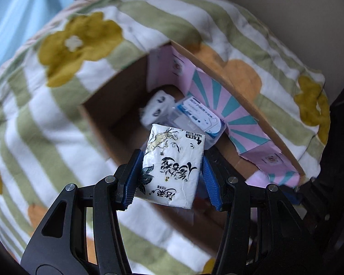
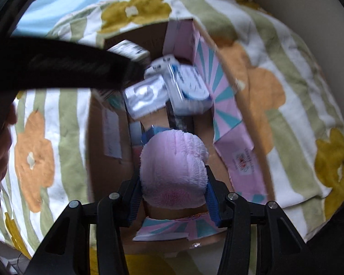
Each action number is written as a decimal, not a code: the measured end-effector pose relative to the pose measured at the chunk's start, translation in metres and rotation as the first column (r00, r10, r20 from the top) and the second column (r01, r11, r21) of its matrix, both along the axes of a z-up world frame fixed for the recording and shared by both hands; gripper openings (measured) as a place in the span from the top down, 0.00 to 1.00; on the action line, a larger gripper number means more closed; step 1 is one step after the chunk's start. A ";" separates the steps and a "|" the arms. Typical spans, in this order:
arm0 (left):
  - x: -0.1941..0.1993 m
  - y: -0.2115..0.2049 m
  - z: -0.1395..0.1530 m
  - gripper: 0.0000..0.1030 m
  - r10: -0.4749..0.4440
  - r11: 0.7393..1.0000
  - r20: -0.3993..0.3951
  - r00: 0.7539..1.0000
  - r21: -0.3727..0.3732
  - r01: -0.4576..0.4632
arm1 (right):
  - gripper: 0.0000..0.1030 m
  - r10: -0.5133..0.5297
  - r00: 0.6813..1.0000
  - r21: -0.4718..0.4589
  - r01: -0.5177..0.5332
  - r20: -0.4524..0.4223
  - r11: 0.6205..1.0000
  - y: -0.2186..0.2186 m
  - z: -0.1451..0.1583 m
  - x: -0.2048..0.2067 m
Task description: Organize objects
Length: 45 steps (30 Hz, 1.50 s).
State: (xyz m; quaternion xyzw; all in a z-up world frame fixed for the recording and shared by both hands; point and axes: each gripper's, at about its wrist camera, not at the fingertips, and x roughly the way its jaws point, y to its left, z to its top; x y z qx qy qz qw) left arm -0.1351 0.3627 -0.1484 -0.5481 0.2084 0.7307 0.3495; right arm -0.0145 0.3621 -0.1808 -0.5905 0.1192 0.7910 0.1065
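- Left gripper (image 1: 172, 171) clamped on a white tissue pack (image 1: 172, 167), held above the open cardboard box (image 1: 117, 114).
- Right gripper (image 2: 173, 183) squeezing a pink fluffy cloth (image 2: 173, 167) over the same box.
- Beyond both grippers, packets (image 1: 199, 116) lie inside the box; striped floral blanket (image 1: 45, 126) beneath.

1. A home is shown here, most likely a bedroom or living area, though the exact room can't be told.
2. A soft, plush blanket (image 1: 57, 119) with green stripes and big yellow and orange flowers is spread under everything, like on a bed or sofa.
3. A used cardboard box (image 1: 117, 105) with pink and teal printed flaps is set on it, filled with everyday household stuff.
4. Light blue fabric (image 1: 23, 23), maybe a curtain or sheet, is seen behind, next to a plain beige wall (image 1: 286, 4).
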 end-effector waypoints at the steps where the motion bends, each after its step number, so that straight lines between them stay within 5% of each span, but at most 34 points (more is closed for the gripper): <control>1: -0.001 0.005 -0.006 0.54 -0.010 1.000 0.004 1.000 -0.005 0.010 | 0.56 -0.003 1.000 -0.009 0.003 0.004 1.000 0.001 -0.004 0.001; 10: -0.003 0.025 -0.030 0.53 -0.068 0.997 0.025 0.997 -0.037 0.069 | 0.56 0.005 1.000 -0.050 -0.004 0.012 0.999 0.003 -0.017 0.004; 12: -0.001 0.025 -0.029 0.52 -0.065 0.997 -0.019 0.998 -0.054 0.064 | 0.53 0.006 1.000 -0.097 -0.006 0.001 0.995 0.006 -0.017 0.003; 14: 0.001 0.024 -0.027 0.25 -0.062 0.997 -0.033 0.998 -0.045 0.060 | 0.22 0.004 1.000 -0.115 -0.006 -0.012 0.993 0.008 -0.016 0.002; 15: 0.001 0.022 -0.025 0.02 -0.056 0.998 -0.032 0.998 -0.028 0.055 | 0.12 0.004 1.000 -0.109 -0.007 -0.025 0.994 0.007 -0.013 0.002; 16: 0.000 0.020 -0.023 0.00 -0.048 0.999 -0.035 0.998 -0.009 0.048 | 0.00 0.005 0.999 -0.094 -0.009 -0.038 0.996 0.006 -0.010 0.003; 34: -0.007 0.001 -0.002 0.00 0.026 0.999 -0.007 1.000 0.029 -0.026 | 0.00 0.005 0.998 -0.076 -0.010 -0.055 0.997 0.000 0.008 0.011; 45: 0.011 -0.026 0.060 0.00 0.087 0.994 -0.082 0.993 0.074 -0.081 | 0.00 0.044 0.993 -0.046 -0.049 -0.108 0.998 -0.010 0.056 0.017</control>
